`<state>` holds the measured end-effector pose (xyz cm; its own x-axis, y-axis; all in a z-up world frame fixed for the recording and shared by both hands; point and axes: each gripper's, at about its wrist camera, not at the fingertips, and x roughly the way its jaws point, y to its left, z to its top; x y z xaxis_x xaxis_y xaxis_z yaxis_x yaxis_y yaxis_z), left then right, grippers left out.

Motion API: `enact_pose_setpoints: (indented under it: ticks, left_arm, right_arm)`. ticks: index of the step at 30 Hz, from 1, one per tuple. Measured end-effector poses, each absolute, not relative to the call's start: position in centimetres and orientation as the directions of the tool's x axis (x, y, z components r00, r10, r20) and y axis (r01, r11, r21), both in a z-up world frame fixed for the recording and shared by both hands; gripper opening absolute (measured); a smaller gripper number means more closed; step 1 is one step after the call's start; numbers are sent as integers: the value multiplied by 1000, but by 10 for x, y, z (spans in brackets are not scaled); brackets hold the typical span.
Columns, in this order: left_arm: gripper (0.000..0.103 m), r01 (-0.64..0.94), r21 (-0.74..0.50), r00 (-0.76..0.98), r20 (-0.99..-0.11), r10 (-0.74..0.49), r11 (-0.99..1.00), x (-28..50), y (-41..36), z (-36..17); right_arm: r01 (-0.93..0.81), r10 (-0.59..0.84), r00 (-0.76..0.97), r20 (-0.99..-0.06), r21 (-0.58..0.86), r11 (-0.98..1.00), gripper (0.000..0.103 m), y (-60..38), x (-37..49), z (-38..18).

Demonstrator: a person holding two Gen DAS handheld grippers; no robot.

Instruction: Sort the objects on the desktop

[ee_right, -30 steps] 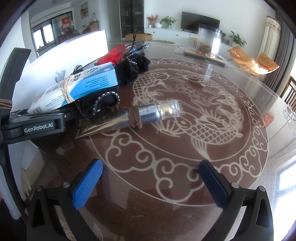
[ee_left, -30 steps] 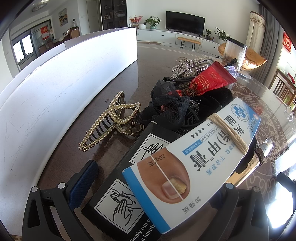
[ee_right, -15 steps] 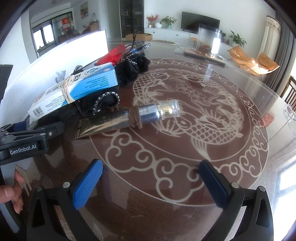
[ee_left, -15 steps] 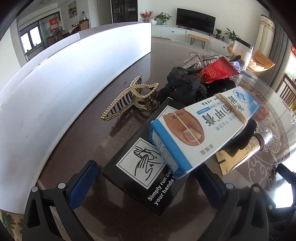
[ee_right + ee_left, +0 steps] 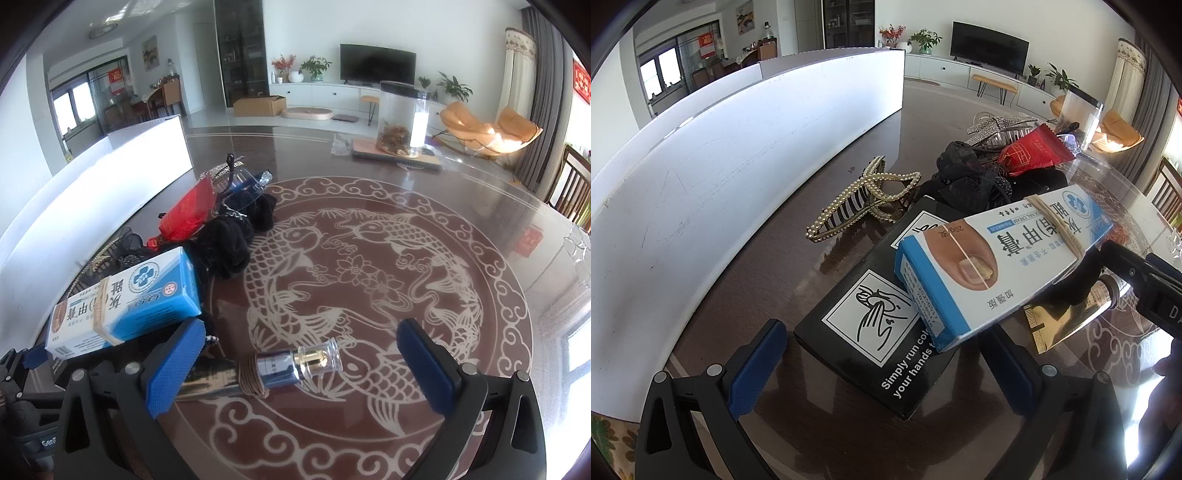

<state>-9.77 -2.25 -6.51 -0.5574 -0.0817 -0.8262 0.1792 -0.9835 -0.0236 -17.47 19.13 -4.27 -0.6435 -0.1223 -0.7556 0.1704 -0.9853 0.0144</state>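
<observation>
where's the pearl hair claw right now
In the left wrist view the pearl hair claw lies on the table left of centre, between the white board and the black box, just left of the black fabric pile.

Left wrist view: low, close behind blue-and-white cardboard cream box (image 5: pixel 997 266), facing along long white panel (image 5: pixel 738 177). Right wrist view: low, right of same box (image 5: pixel 125 299), facing across dark fish-patterned round table (image 5: pixel 480 280). Shared: box, silver tube (image 5: pixel 1067 314) (image 5: pixel 266 373).

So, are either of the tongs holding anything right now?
No. Left tongs are open before the black box; right tongs are open around the tube, not touching.
</observation>
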Motion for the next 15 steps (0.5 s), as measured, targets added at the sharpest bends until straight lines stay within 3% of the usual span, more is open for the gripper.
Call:
enact_pose_setpoints:
  ticks: [3,9,15]
  left_arm:
    - [103,173,-49,-572,-818,-60,-984,-93,-24,-62]
    - [103,131,-80,-592,-806,-13,-988,-88,-18,-56]
    - [103,98,-128,-703,-711,23,-987,-76,-19,-31]
  right_arm:
    - [182,-79,-585,-807,-36,-983,103,187,-186,-58]
    - [247,-85,-584,-807,-78,-966,103,206,-139,-66]
    - [203,-103,-570,-815,-19,-979,103,244,-88,-72]
